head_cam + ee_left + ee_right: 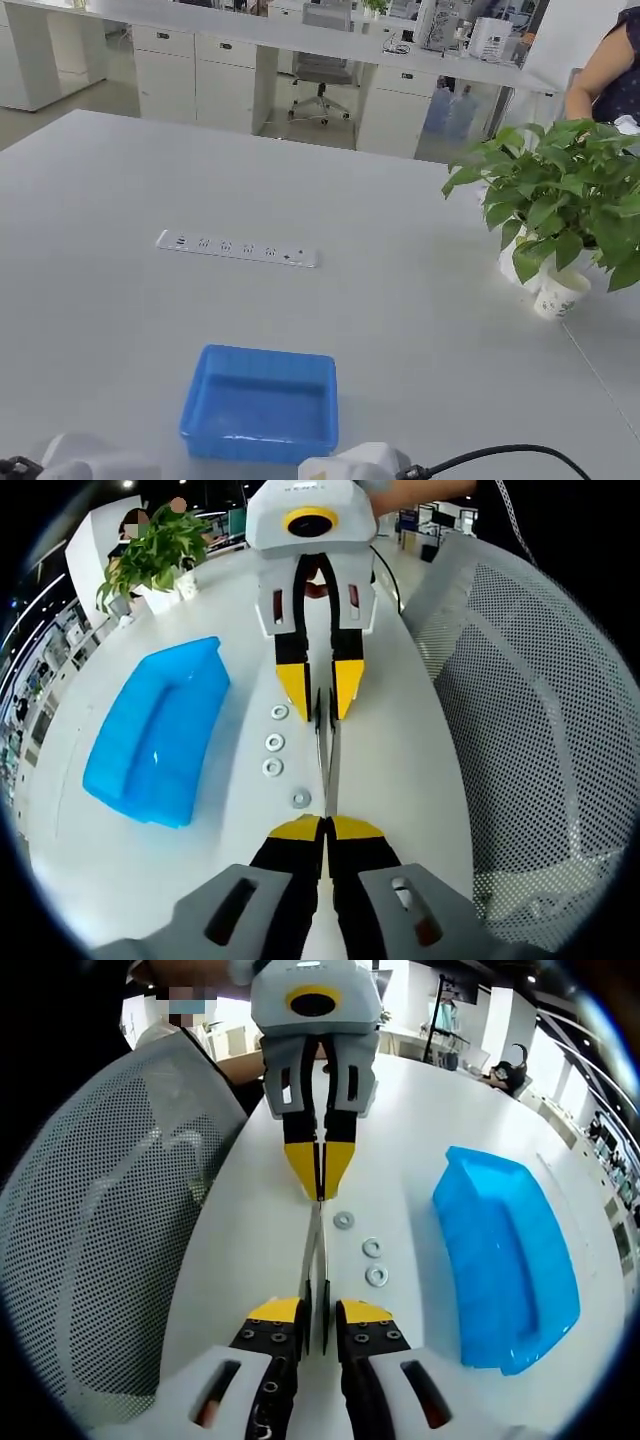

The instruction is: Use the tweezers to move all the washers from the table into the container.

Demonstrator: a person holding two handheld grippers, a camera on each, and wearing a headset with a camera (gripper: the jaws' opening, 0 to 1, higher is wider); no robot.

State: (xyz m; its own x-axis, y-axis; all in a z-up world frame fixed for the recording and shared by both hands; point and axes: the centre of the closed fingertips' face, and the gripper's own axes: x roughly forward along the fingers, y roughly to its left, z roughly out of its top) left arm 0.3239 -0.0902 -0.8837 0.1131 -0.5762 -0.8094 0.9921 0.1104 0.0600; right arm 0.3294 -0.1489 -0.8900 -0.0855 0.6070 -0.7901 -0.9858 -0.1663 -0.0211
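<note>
Thin metal tweezers [326, 765] lie along the white table between my two grippers, which face each other. My left gripper [325, 828] is shut on one end of them. My right gripper [320, 1312] holds the other end, its jaws a little apart with the tweezers [314, 1260] between them. Several flat metal washers [274, 742] lie in a row on the table beside the tweezers, and in the right gripper view the washers [371, 1247] sit between the tweezers and the container. The blue plastic container [260, 405] stands just beyond them and looks empty.
A white power strip [237, 248] is set into the table's middle. A potted green plant [560, 190] stands at the right, and a person [610, 70] is behind it. A mesh chair back [520, 730] is close to the table's near edge.
</note>
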